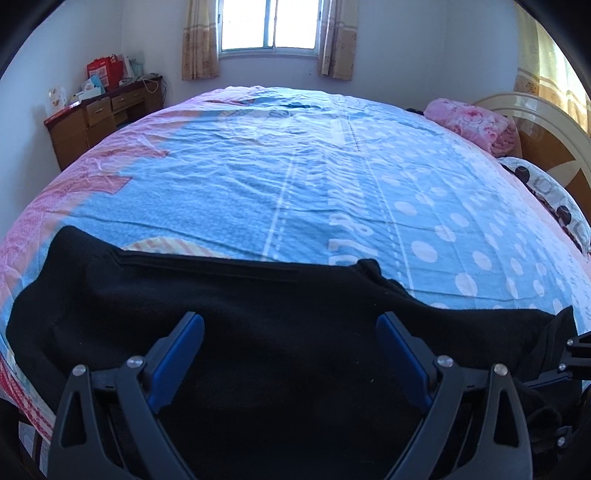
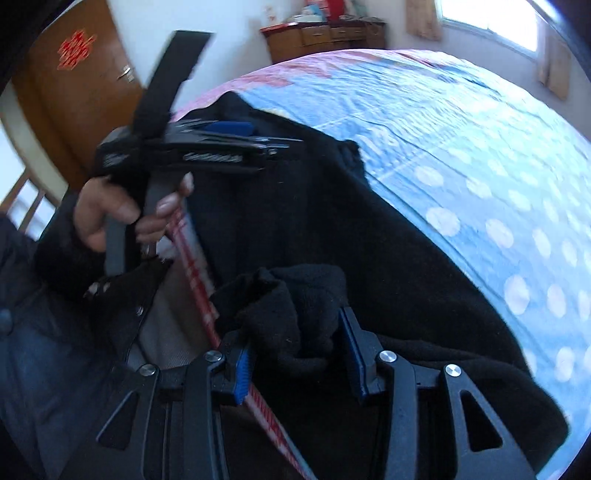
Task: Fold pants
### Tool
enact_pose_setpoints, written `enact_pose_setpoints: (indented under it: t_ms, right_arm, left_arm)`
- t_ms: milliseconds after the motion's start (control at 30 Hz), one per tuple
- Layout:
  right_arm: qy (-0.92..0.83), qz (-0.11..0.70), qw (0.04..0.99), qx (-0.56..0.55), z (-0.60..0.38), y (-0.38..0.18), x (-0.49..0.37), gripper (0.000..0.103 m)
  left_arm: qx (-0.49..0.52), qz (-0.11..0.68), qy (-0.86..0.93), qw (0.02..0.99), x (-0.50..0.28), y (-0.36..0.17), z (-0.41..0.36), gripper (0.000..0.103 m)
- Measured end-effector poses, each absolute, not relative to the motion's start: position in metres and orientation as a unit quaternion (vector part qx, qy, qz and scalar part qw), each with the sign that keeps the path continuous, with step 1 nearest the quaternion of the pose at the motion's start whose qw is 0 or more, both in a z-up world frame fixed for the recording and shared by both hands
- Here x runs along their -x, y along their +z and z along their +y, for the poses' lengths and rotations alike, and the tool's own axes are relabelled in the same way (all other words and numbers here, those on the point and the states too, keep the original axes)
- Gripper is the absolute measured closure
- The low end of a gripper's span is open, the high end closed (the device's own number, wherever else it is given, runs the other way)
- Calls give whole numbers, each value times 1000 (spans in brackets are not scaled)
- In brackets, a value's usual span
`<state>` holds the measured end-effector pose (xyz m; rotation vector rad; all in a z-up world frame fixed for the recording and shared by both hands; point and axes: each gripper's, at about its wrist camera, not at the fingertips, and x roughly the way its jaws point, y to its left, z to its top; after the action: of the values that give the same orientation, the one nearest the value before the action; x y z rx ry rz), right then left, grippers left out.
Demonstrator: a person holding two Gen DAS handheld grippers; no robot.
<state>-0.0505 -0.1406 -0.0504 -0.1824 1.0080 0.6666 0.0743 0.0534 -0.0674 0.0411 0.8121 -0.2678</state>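
Pants [image 1: 258,332] lie along the bed [image 1: 295,184] edge; left gripper [image 1: 290,332] hovers spread, right gripper [image 2: 295,332] pinches a bunched fold for lifting.

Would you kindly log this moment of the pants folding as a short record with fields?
garment: black pants, spread along the near edge of the bed
surface: blue polka-dot bedsheet
left gripper: fingers wide open above the pants, holding nothing
right gripper: bunched pants fabric between its fingers; pad contact unclear
left hand: wrapped around the left gripper's handle
background: wooden dresser, window, pink blanket
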Motion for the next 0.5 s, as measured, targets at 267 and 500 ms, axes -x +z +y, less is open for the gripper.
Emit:
enact_pose_setpoints:
  t_ms: [267, 500]
  right_arm:
    - [348, 488, 799, 46, -145, -37, 49, 59]
    - [321, 468, 823, 34, -169, -19, 47, 59]
  left_arm:
    - [-31, 389, -127, 912, -73, -66, 50, 6]
    - [-27, 398, -128, 908, -75, -69, 49, 6]
